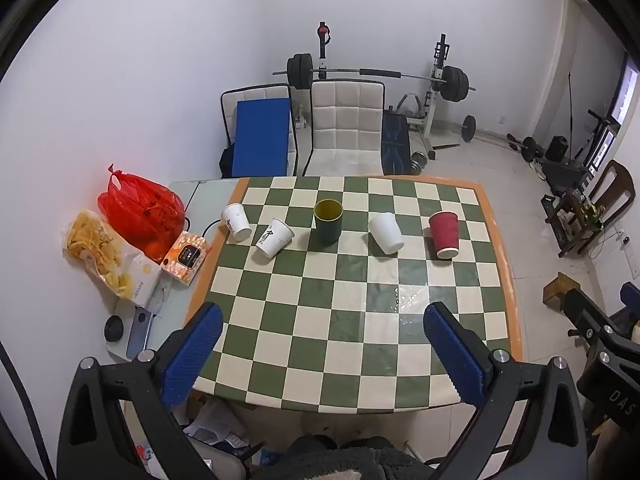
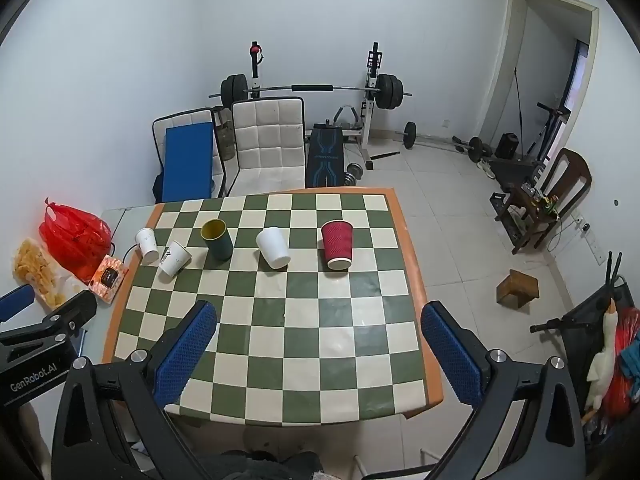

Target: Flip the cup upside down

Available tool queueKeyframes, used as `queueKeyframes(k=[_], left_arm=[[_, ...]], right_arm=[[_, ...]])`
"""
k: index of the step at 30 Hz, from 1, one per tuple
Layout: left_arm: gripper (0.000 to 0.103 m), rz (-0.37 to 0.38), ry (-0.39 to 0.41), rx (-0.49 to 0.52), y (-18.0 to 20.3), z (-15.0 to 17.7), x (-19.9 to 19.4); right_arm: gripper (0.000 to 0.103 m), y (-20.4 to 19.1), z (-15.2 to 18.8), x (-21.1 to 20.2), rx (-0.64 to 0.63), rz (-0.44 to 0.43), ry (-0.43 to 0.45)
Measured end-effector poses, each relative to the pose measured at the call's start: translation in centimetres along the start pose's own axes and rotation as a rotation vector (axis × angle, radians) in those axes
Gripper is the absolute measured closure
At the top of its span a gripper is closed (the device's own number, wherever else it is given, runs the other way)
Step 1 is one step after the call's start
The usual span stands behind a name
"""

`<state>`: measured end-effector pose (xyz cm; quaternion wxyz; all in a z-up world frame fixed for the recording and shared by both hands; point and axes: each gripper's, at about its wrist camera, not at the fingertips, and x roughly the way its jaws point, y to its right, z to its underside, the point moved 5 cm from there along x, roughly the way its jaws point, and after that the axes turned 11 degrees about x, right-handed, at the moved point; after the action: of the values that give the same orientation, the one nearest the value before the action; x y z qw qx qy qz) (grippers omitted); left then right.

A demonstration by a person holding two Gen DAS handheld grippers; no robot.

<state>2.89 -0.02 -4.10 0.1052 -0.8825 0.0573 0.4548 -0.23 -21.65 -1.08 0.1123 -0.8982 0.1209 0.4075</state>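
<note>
Several cups stand in a row across the far half of the checkered table (image 1: 360, 340). A dark green cup (image 1: 328, 221) with a yellow inside stands upright, mouth up; it also shows in the right wrist view (image 2: 217, 239). A red ribbed cup (image 1: 444, 234) (image 2: 337, 244), a plain white cup (image 1: 386, 233) (image 2: 273, 247) and two printed white cups (image 1: 237, 221) (image 1: 274, 237) stand mouth down. My left gripper (image 1: 322, 320) and right gripper (image 2: 318, 316) are open and empty, high above the near table edge.
A red bag (image 1: 140, 210), a bag of chips (image 1: 100, 254) and an orange box (image 1: 186, 257) lie on a side table left of the checkered one. Chairs (image 1: 346, 128) and a barbell rack (image 1: 376, 76) stand beyond. A wooden stool (image 2: 517, 286) sits on the floor at right.
</note>
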Motion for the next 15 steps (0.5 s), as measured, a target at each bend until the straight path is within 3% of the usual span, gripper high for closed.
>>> queueKeyframes(k=[15], left_arm=[[0.000, -0.002, 0.003, -0.001, 0.00, -0.05, -0.03]], right_arm=[[0.000, -0.04, -0.04, 0.12, -0.002, -0.001, -0.009]])
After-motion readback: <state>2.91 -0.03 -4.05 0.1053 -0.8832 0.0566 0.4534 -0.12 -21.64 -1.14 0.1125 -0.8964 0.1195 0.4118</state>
